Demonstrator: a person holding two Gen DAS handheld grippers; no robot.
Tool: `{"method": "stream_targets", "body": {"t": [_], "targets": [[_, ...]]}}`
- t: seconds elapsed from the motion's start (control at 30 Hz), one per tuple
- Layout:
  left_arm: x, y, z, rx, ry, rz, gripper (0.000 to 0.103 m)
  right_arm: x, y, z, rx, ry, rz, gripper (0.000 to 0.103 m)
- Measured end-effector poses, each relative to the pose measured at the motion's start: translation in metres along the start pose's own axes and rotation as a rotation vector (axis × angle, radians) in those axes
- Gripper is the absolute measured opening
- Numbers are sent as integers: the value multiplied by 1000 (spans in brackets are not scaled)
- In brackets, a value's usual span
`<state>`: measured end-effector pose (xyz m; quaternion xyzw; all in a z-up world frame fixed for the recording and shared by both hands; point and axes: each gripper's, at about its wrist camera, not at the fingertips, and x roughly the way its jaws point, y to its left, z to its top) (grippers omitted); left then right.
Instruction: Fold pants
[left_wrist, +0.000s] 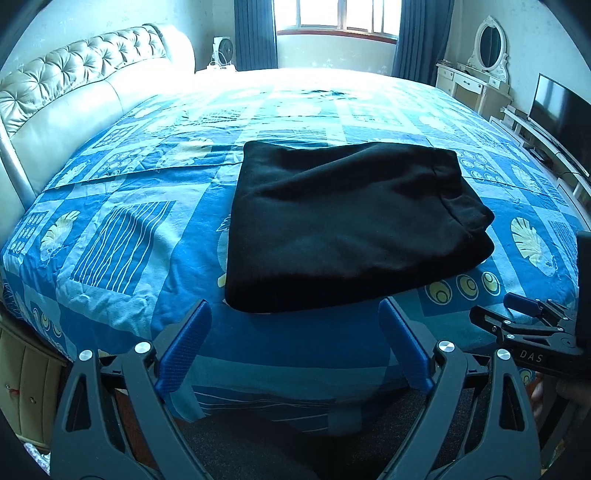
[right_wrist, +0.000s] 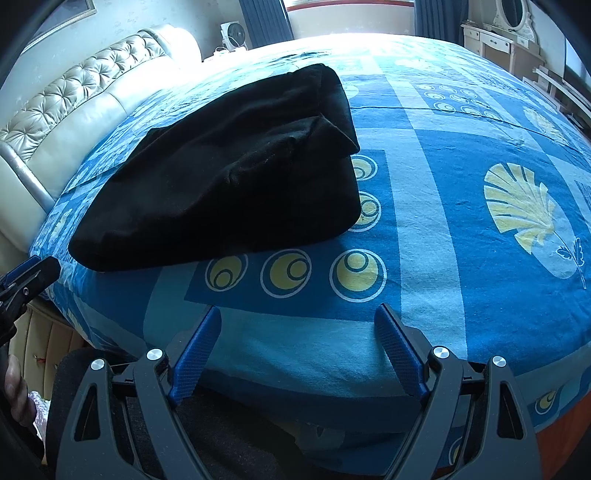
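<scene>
The black pants (left_wrist: 351, 225) lie folded into a thick rectangle on the blue patterned bedspread (left_wrist: 122, 236). They also show in the right wrist view (right_wrist: 229, 177), at upper left. My left gripper (left_wrist: 295, 314) is open and empty, just short of the bundle's near edge. My right gripper (right_wrist: 297, 314) is open and empty over the bedspread (right_wrist: 461, 184), to the right of the pants and apart from them. The right gripper also shows at the right edge of the left wrist view (left_wrist: 524, 314). The left gripper's tip shows at the left edge of the right wrist view (right_wrist: 29, 273).
A tufted cream headboard (left_wrist: 74, 81) runs along the left. A window with blue curtains (left_wrist: 255, 33) and a fan (left_wrist: 223, 50) stand beyond the bed. A white dressing table with mirror (left_wrist: 480, 70) and a TV (left_wrist: 561, 107) stand at the right.
</scene>
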<state>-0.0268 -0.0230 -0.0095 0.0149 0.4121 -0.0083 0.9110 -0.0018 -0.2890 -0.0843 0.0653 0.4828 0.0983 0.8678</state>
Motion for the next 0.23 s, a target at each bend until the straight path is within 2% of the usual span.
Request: {"method": "stream_targets", "body": {"t": [0.13,0.17,0.23], "targets": [[-3,23,22,-26,-27,-5,93,-11,-10,15,50,-9,45,84],[0,34,31,-45,-38,-9,99,-16,-13,23,62,-24,59,84],[15,59,51,-65,-50,30,100,-29,-20,45,80,-81,72,84]]}}
